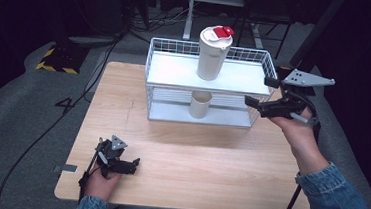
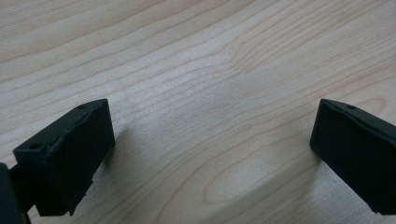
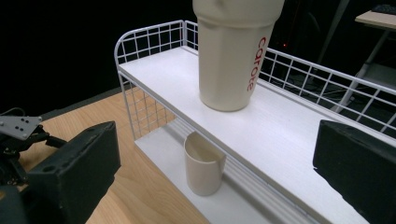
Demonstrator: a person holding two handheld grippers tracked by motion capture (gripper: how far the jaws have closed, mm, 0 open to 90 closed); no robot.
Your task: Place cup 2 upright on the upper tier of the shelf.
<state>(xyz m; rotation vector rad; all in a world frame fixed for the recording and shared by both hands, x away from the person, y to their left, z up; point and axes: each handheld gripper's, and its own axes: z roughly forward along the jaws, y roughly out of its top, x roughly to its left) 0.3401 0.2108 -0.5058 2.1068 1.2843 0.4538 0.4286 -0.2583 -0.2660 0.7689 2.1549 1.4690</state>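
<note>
The right hand-held gripper [image 1: 265,94] is at the right end of the white wire rack [image 1: 271,71], just beside it, and it points to the left toward the rack. Its jaws stand wide open and nothing is between them. In the right gripper view the tumbler [image 3: 233,51] and the cup [image 3: 204,163] both appear between the two jaws, but farther away, not touched.

The tumbler [image 1: 214,54] is cream with a white lid and a red flap. It stands upright on the upper shelf of the rack, near the middle. The small cream cup [image 1: 200,104] stands upright on the lower shelf, almost directly under the tumbler.

The left hand-held gripper [image 1: 131,164] rests low on the wooden surface [image 1: 180,149] near the front left corner, well apart from the rack. Its jaws are open too, with bare wood between them.
</note>
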